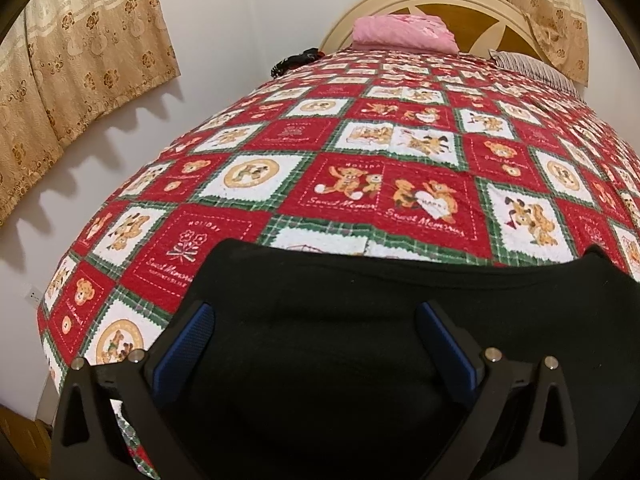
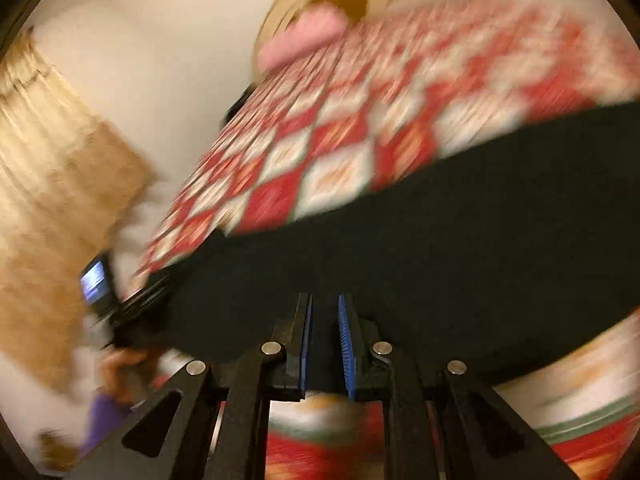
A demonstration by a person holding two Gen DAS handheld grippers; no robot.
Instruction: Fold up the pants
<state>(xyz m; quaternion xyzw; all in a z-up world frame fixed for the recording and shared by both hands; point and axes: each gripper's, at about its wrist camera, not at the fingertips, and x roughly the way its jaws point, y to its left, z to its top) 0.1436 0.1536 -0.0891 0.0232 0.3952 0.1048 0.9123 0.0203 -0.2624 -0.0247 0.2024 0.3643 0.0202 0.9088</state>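
Observation:
Black pants (image 1: 320, 360) lie on the red, white and green bear-print bedcover (image 1: 360, 184) at the near end of the bed. My left gripper (image 1: 316, 320) hovers open over them, its blue pads (image 1: 188, 340) wide apart, with black cloth beneath and nothing pinched. The right wrist view is blurred. There the pants (image 2: 440, 240) run as a dark band across the bed. My right gripper (image 2: 325, 320) sits at their near edge, its pads a narrow gap apart with black cloth showing in the gap. A hand (image 2: 120, 364) holds the left gripper's body (image 2: 96, 284) at the band's left end.
A folded pink cloth (image 1: 404, 34) lies by the round headboard (image 1: 472, 12), with a striped pillow (image 1: 532, 68) to its right and a dark item (image 1: 296, 60) to its left. Beige flowered curtains (image 1: 80, 60) hang on the white wall along the bed's left side.

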